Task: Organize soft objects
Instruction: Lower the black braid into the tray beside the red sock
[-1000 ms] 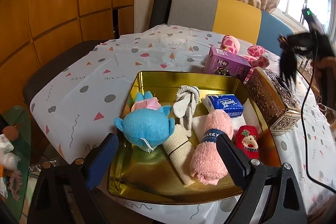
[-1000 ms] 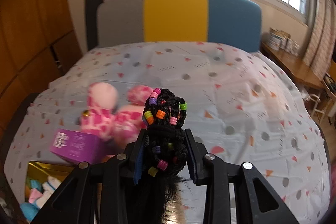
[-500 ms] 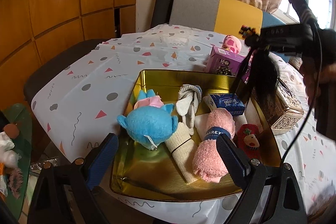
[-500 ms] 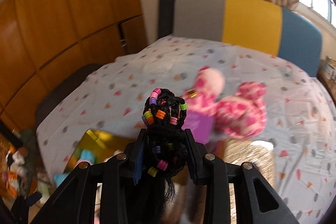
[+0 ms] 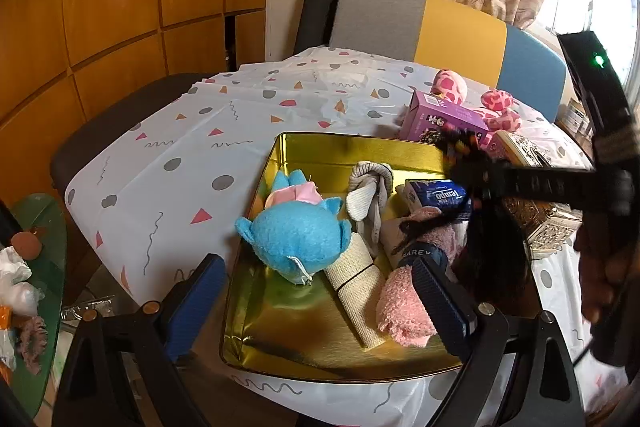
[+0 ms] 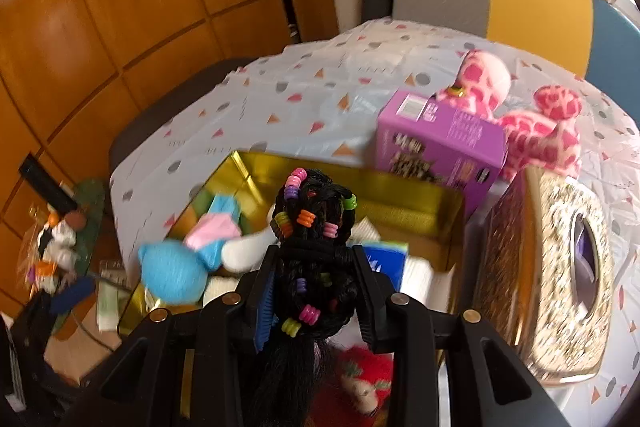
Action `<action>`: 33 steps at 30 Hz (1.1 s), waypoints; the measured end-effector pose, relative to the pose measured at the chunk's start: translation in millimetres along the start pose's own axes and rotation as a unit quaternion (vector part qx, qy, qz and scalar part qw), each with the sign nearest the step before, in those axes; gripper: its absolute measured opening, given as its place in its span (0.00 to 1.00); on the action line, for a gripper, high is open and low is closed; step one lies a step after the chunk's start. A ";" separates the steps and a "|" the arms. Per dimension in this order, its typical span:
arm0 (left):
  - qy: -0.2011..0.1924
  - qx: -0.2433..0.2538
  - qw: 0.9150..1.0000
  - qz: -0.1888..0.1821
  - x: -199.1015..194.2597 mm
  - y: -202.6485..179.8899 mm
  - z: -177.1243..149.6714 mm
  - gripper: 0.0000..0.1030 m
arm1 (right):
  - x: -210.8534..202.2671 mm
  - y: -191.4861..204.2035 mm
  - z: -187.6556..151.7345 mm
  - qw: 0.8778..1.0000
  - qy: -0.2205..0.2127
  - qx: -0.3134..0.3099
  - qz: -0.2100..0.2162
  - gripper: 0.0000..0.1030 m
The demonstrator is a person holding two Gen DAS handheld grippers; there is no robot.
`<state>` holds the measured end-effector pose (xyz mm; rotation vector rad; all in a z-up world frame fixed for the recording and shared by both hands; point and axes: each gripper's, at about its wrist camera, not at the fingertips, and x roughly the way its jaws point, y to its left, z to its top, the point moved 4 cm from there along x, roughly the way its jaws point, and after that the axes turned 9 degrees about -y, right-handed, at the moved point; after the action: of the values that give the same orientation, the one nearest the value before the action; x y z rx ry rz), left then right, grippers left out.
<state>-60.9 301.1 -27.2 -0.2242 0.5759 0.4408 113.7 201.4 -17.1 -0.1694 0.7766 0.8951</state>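
My right gripper (image 6: 316, 291) is shut on a black hairpiece with coloured beads (image 6: 314, 227). It holds it over the right part of the gold tray (image 5: 340, 151), where its black strands (image 5: 492, 247) hang down. The tray holds a blue plush (image 5: 298, 235), a grey sock (image 5: 368, 189), a cream roll (image 5: 354, 281), a pink fluffy roll (image 5: 408, 303), a blue tissue pack (image 5: 436, 193) and a red Christmas sock (image 6: 360, 379). My left gripper (image 5: 320, 303) is open and empty at the tray's near edge.
A purple box (image 6: 440, 143) and a pink spotted plush (image 6: 532, 119) lie behind the tray. An ornate gold tissue box (image 6: 556, 267) stands at its right. A chair (image 5: 420, 23) stands behind the table. A green side table with clutter (image 5: 24, 267) is at the left.
My right gripper has swung left and down with the hairpiece, from above the table's right side to over the tray. The left gripper has barely moved.
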 end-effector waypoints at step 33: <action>0.018 -0.013 1.000 0.008 11.7 5.6 -9.9 0.92 | 7.2 -0.8 -56.3 0.999 0.041 -0.008 -0.033 0.34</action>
<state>-59.4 306.8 -42.4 -0.2540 0.6086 0.4602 86.8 180.8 -62.6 -0.2463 0.8355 0.8366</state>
